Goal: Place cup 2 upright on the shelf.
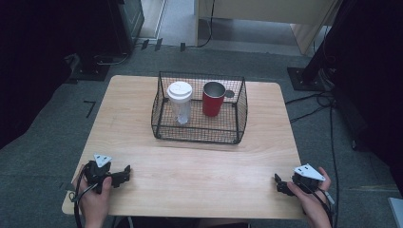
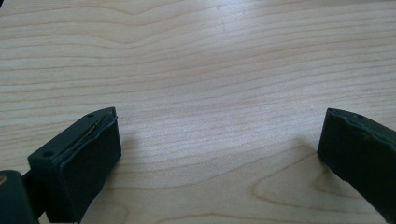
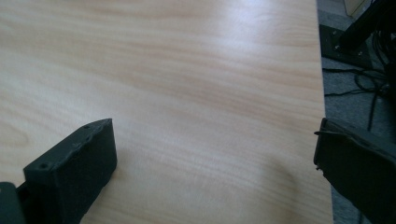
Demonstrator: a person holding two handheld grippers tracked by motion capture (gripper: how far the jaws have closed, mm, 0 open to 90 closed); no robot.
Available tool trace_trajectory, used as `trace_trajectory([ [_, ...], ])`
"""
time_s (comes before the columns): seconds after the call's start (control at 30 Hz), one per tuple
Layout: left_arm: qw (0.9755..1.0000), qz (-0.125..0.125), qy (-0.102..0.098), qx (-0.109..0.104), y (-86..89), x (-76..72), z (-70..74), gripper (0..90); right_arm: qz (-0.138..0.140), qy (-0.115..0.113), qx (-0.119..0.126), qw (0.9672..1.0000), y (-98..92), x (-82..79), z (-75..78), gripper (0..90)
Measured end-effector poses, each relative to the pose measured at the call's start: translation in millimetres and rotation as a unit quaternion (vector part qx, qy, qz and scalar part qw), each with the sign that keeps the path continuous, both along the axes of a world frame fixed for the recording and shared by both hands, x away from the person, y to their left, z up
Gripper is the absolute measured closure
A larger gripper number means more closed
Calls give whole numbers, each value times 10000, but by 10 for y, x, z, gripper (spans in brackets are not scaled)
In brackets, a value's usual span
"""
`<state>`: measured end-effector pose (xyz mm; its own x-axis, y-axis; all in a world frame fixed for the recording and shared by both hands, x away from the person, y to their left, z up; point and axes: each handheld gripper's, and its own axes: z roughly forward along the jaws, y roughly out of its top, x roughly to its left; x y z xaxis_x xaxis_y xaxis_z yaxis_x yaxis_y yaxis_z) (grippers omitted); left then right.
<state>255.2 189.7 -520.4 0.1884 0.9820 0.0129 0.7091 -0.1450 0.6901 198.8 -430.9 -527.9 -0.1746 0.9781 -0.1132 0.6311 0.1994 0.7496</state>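
No writing is legible. Both tongs, left (image 1: 124,174) and right (image 1: 278,183), rest gaping and empty at the counter's (image 1: 199,166) near corners, well apart from the far-edge basket (image 1: 197,134) holding a tumbler (image 1: 180,102) and red cup (image 1: 213,99).

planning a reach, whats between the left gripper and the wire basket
Nothing: in the high view only bare wooden table runs from the left gripper to the wire basket.

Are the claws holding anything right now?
No, nothing. The left claw and the right claw are both open over the bare table; the cups stay in the wire basket.
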Motion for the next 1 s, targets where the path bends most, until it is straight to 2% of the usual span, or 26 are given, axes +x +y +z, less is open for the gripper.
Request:
trace_trajectory([
  [0.13, 10000, 5, -7, -3, -1, 0, -1, 0, 22, 14, 19, 10000, -9, 1, -1, 0],
  [0.17, 10000, 5, -8, -1, -1, 0, -1, 0, 54, 57, 93, 9999, -18, 4, -2, 0],
  [0.2, 10000, 5, -8, -3, -1, 0, -1, 0, 123, 151, 228, 9996, -33, 9, -2, 0],
  [0.23, 10000, 4, -10, -2, -1, -1, -1, 0, 160, 332, 501, 9981, -51, 21, -8, 0],
  [0.27, 10000, -1, -9, 1, -1, -1, -1, 0, 114, 401, 627, 9972, -64, 27, -12, 0],
  [0.4, 10000, -5, -7, 0, -1, 0, -1, 0, -10, 401, 631, 9972, -57, 19, -11, 0],
  [1.0, 10000, -16, -10, 5, -2, -1, -2, 0, -6, 402, 628, 9972, -59, 19, -11, 0],
])
